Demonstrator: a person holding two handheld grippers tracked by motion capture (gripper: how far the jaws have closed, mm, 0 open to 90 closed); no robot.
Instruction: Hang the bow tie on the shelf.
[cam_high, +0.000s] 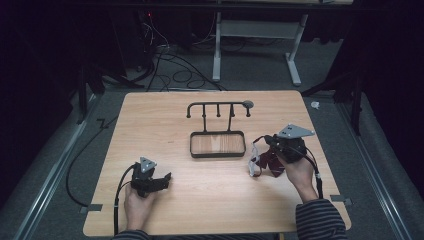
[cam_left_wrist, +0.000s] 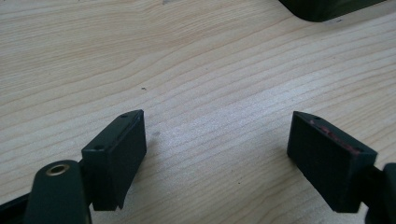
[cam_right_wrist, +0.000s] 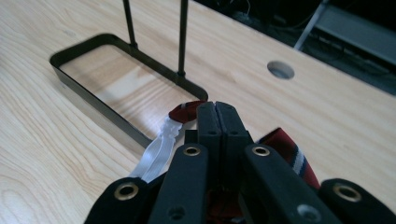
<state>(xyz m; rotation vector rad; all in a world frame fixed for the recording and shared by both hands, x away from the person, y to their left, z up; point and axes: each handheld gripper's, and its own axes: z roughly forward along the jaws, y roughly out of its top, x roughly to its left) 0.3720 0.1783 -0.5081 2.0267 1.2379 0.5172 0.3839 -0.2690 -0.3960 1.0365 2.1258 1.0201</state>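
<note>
i judged the job barely begun: my right claw (cam_high: 266, 141), right of centre in the high view, was clamped on a dark red garment with a white strap (cam_right_wrist: 159, 151), held just off the table (cam_high: 210, 200) and not yet on the hook rack (cam_high: 218, 106) above the tray (cam_high: 218, 154). it hung right at my jaw tips, draping below. my left claw (cam_left_wrist: 217, 140), lower left, was spread apart over bare wood, holding nothing.
</note>
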